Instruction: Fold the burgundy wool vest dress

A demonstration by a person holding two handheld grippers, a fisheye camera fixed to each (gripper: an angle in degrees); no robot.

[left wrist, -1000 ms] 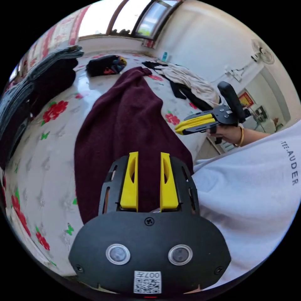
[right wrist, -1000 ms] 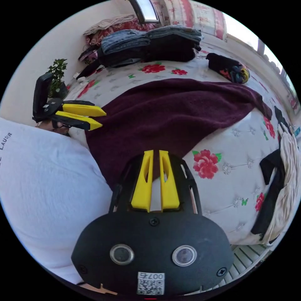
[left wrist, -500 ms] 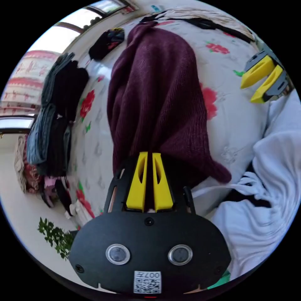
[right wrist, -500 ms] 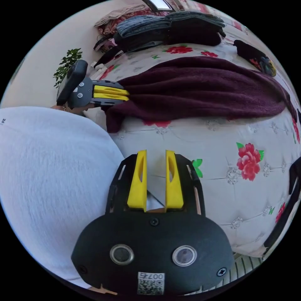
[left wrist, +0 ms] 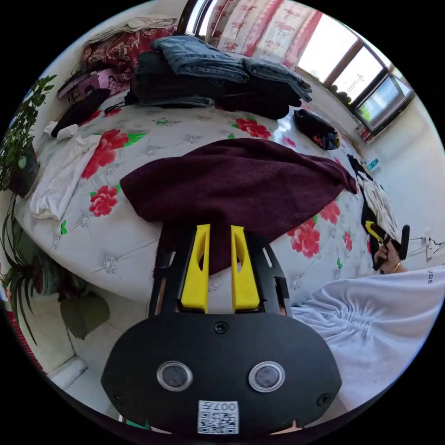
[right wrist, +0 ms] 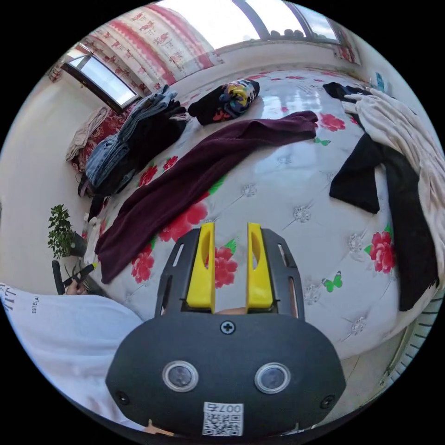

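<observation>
While the dress point(left wrist: 232, 185) lies folded lengthwise across the flowered bed point(right wrist: 296, 218), both tongs stand open and hold nothing — the left tongs point(left wrist: 219, 229) hang over its near edge, the right tongs point(right wrist: 229, 227) over bare bedspread beside it.

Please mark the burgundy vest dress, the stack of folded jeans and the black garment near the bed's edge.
Burgundy wool vest dress point(left wrist: 232, 181), left gripper view: middle of the knit panel.
Stack of folded blue jeans point(left wrist: 204, 62), left gripper view: top pair's upper face.
Black garment point(right wrist: 408, 218), right gripper view: the long part hanging toward the bed's edge.
</observation>
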